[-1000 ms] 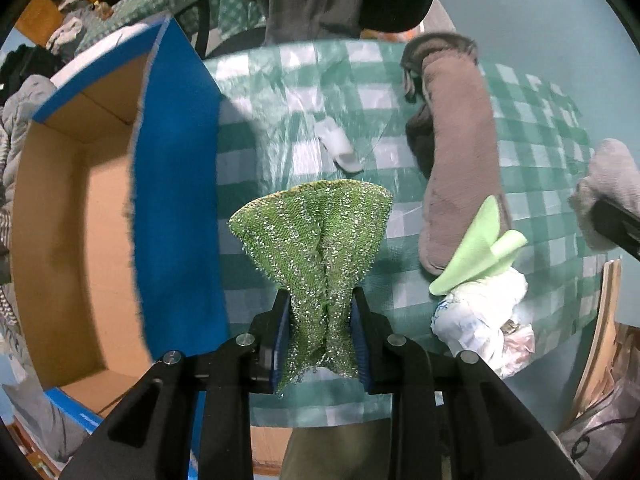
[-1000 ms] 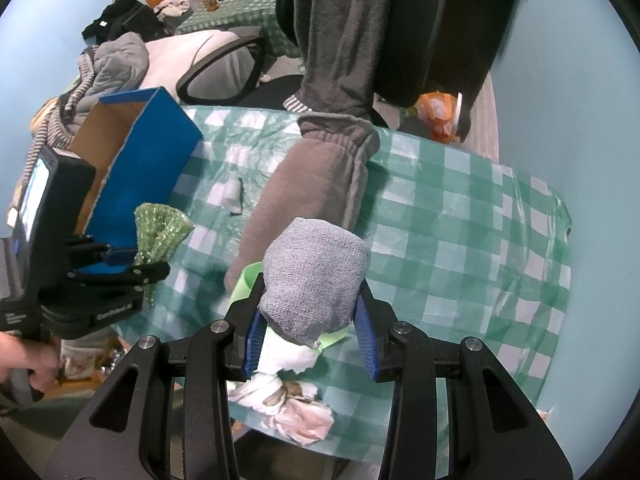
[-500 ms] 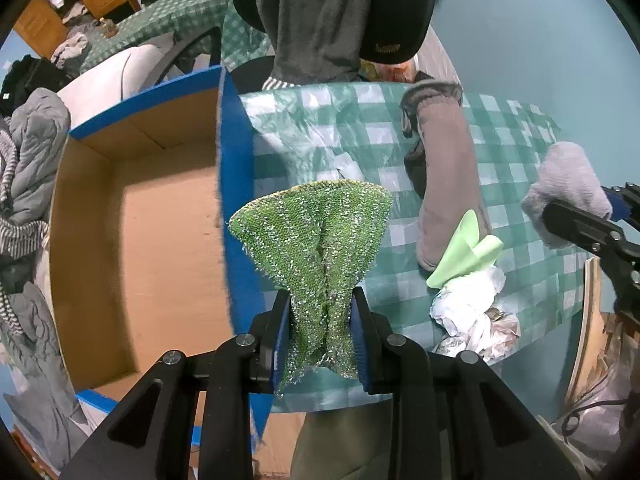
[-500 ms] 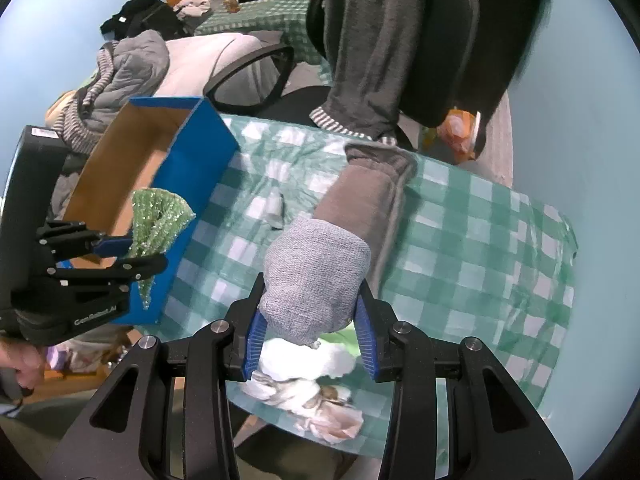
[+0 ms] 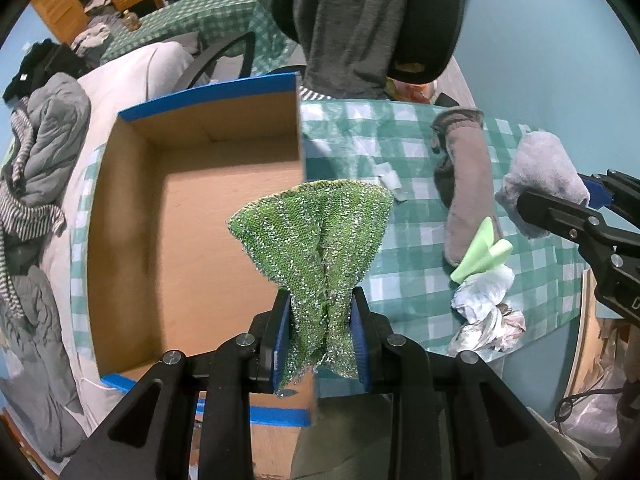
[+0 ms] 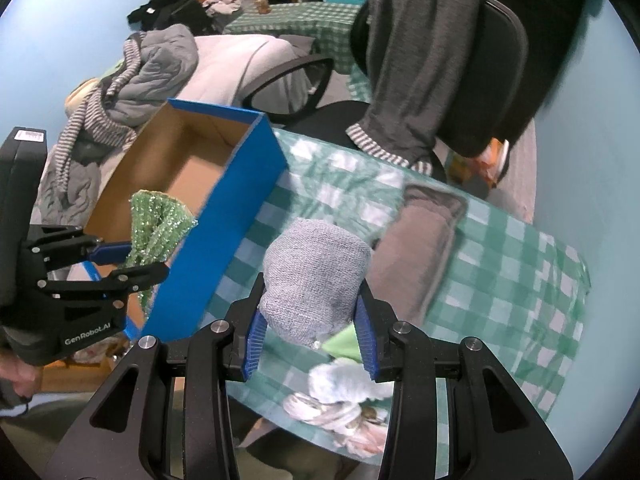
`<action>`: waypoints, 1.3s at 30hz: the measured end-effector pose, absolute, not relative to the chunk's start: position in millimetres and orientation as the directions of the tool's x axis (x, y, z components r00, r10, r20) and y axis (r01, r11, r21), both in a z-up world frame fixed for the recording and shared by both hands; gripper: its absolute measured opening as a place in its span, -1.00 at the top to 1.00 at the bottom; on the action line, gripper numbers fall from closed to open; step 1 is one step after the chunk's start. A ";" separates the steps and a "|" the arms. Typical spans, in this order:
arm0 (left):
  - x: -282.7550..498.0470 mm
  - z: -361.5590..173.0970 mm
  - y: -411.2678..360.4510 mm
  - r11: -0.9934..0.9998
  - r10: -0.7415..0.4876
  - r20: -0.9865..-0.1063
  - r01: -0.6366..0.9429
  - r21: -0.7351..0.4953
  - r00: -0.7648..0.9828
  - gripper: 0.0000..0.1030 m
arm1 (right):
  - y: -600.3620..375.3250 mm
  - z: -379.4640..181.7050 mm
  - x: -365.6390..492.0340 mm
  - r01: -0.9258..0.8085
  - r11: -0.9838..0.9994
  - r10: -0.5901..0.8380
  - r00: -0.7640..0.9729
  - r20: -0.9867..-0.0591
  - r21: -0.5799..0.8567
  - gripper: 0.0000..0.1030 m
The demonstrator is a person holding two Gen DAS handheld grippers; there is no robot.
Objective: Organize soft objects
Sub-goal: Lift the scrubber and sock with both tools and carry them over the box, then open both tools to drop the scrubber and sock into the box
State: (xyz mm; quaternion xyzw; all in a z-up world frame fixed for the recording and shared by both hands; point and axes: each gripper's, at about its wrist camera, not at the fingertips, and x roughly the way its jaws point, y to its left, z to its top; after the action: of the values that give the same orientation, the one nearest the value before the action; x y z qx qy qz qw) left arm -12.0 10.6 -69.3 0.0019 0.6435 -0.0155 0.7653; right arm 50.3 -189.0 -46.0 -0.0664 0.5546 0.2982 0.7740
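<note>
Green-and-white checked plastic cloth (image 5: 400, 136) covers the table, with pale blue walls behind and an office chair (image 6: 472, 52) draped in a dark knit garment at 12 o'clock.

From the left wrist view, the left gripper (image 5: 319, 338) pinches a sparkly green mesh cloth (image 5: 316, 232) between its blue pads; the cloth is bunched at the jaws and fans out wide toward 12 o'clock, its long axis running straight ahead along the fingers. It hangs over the near right edge of an open box (image 5: 192, 240), brown cardboard inside and blue outside, which fills the view from 9 to 11 o'clock.

At 3 o'clock the right gripper (image 5: 560, 208) comes in from the side, and from its own camera its jaws squeeze a gray knit bundle (image 6: 316, 276), rounded like a dome, its top pointing to 12 o'clock, held above the table just right of the box's blue wall. In that view the other tool's black body reads "GenRobot.AI" at 8 o'clock.

On the table a long gray-brown fleece piece (image 5: 464, 184) lies with its long axis toward 12 o'clock. Just below it sit a pale green folded cloth (image 5: 484, 252) and a crumpled white plastic bag (image 5: 484, 308), touching each other at the table's near edge. A small white scrap (image 5: 390, 178) lies near the mesh cloth's top edge.
</note>
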 end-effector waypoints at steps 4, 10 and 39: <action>-15.6 -68.3 28.6 1.000 -0.017 -0.985 0.000 -0.017 0.171 0.46 | -169.1 -42.3 50.3 -0.563 0.794 0.401 0.201 -0.894 0.229 0.23; -20.8 -65.4 56.2 0.999 -0.008 -0.984 -0.038 -0.015 0.180 0.46 | -142.1 -37.4 50.8 -0.600 0.766 0.417 0.190 -0.889 0.231 0.23; -22.4 -89.7 143.1 0.991 0.021 -0.990 -0.137 0.001 0.143 0.46 | -11.2 -56.1 50.2 -0.728 0.639 0.432 0.072 -0.899 0.248 0.23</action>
State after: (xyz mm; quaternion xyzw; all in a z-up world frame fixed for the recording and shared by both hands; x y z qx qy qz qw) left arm -22.4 143.1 -89.7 -0.0446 0.6526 0.0525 0.7546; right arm 50.2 -11.2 -56.1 -0.1350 0.5491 0.4029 0.7197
